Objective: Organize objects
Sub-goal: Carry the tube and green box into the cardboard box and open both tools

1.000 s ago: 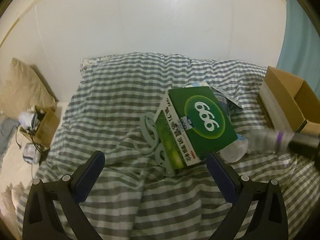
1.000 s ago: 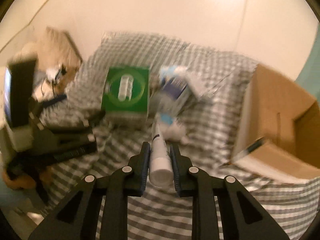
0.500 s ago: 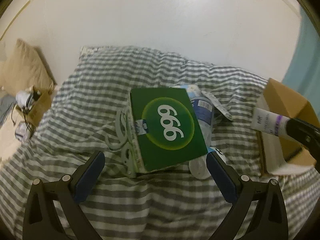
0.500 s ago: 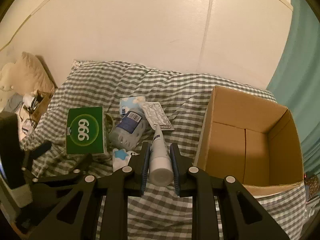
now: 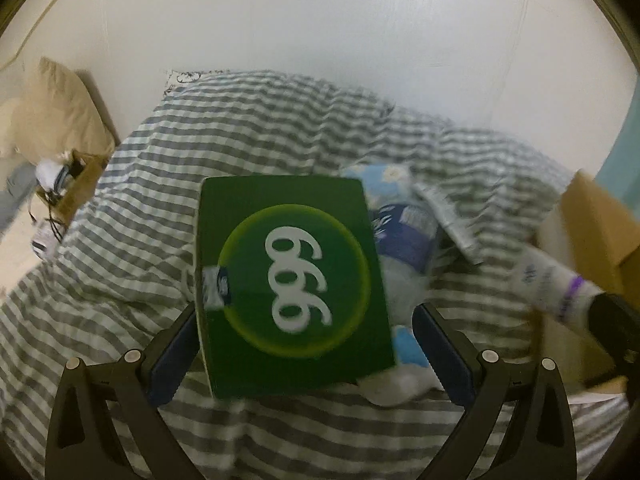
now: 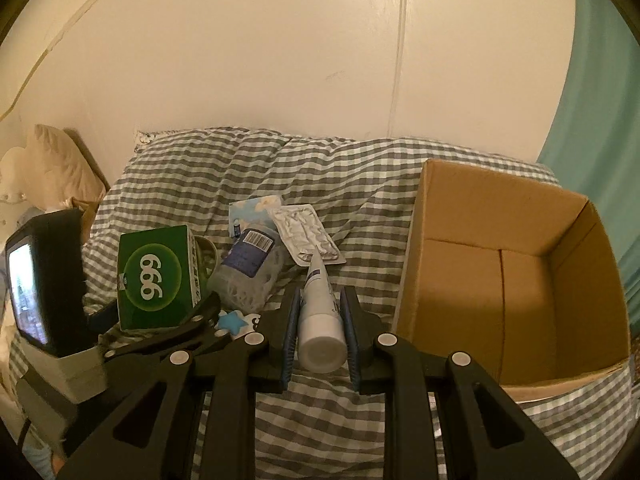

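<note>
Two views. Left wrist: left gripper [image 5: 306, 350] is spread wide, green box [image 5: 290, 280] framed between unclamped pads on striped bedding [image 5: 120, 280]. Right wrist: right gripper [image 6: 320, 314] is clamped on white tube [image 6: 320, 312]; cardboard box [image 6: 500, 208] sits open w/ free room, just beside on the right.

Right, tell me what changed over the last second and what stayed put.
The left claw has closed in on the green box, which now sits between its open fingers, not yet gripped. The right claw has carried the white tube toward the cardboard box, still clamped on it. The blister pack, the bottle and the checked bedding lie as before.
</note>
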